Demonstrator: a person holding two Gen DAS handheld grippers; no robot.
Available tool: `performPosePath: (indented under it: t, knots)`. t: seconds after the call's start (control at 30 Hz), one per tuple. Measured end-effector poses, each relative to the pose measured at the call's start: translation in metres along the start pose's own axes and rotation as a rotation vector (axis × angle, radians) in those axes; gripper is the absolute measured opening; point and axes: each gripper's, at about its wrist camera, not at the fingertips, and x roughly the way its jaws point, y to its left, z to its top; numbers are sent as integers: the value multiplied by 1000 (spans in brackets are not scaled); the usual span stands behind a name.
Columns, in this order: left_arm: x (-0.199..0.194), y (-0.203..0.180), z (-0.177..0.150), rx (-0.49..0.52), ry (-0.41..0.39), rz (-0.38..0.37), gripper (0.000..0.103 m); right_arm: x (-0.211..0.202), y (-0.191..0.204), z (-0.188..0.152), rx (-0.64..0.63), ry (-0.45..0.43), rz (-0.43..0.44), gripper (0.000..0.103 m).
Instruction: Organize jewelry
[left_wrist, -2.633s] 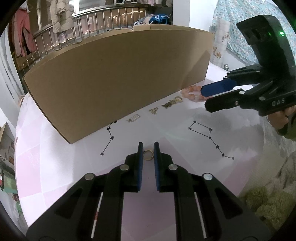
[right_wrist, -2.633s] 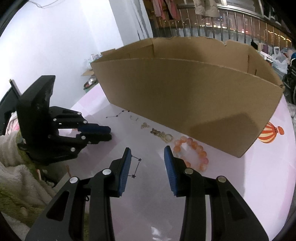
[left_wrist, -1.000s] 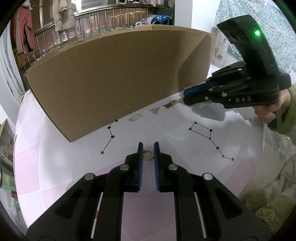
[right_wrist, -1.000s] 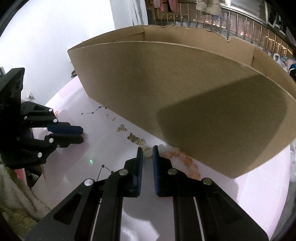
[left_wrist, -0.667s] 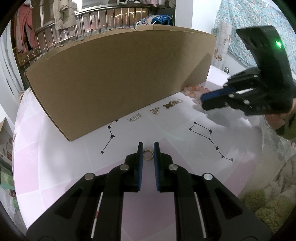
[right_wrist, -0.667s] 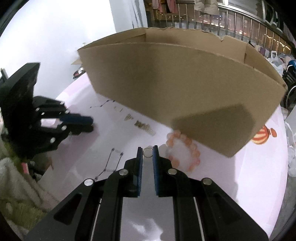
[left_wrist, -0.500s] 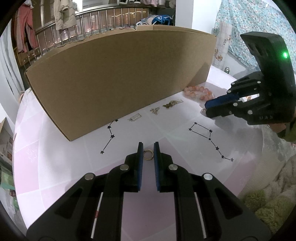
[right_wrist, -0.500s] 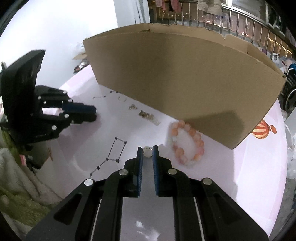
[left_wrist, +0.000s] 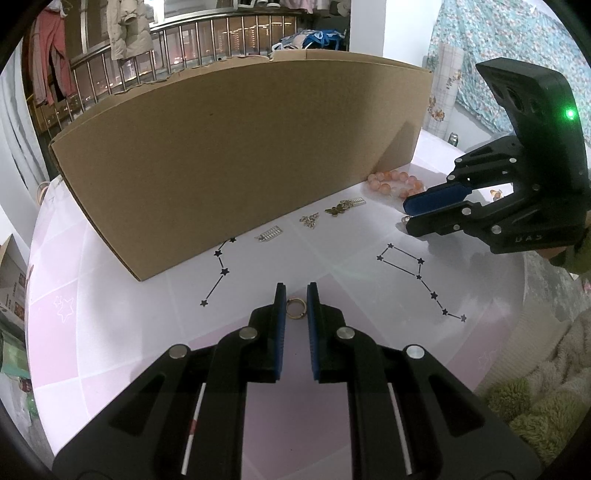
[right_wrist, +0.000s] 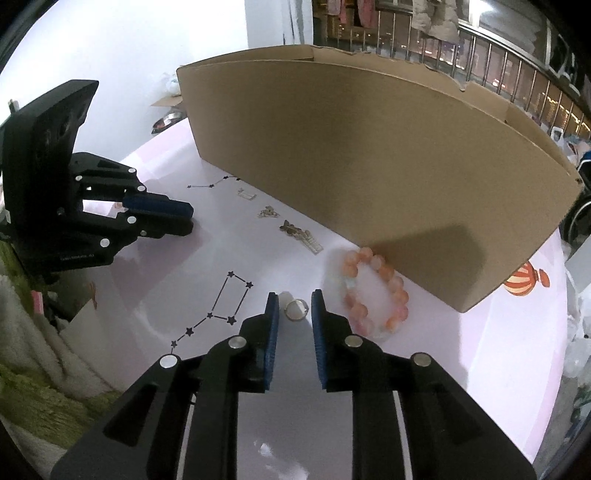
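Note:
My left gripper (left_wrist: 295, 295) is shut on a small gold ring (left_wrist: 296, 308), low over the table; it also shows in the right wrist view (right_wrist: 181, 218). My right gripper (right_wrist: 294, 301) has its jaws slightly apart around a silver ring (right_wrist: 296, 309) that lies on the table; it also shows in the left wrist view (left_wrist: 406, 214). An orange bead bracelet (right_wrist: 373, 291) lies just right of it, against the cardboard box (right_wrist: 369, 155). Several small charms (right_wrist: 295, 230) lie in a row along the box's front wall (left_wrist: 240, 147).
The table (left_wrist: 351, 266) is white and pink with printed star constellations (right_wrist: 225, 299). The big cardboard box fills the back. A green fluffy blanket (left_wrist: 535, 406) lies at the table's near edge. A hot-air balloon print (right_wrist: 524, 282) is at the far right.
My right gripper carried the silver ring back from the charms by the box, lowered it beside the bracelet and opened slightly around it. My left gripper has not moved.

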Motion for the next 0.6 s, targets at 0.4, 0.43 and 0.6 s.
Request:
performPosePath:
  t: [0.4, 0.43, 0.6]
  knots:
    - [0, -3, 0, 7, -6, 4, 10, -2, -6, -1, 42, -12, 13, 13]
    - [0, -3, 0, 8, -6, 4, 10, -3, -7, -2, 48, -14, 14, 13]
    - [-1, -4, -1, 13, -7, 1, 10, -6, -9, -2, 55, -22, 15, 13]
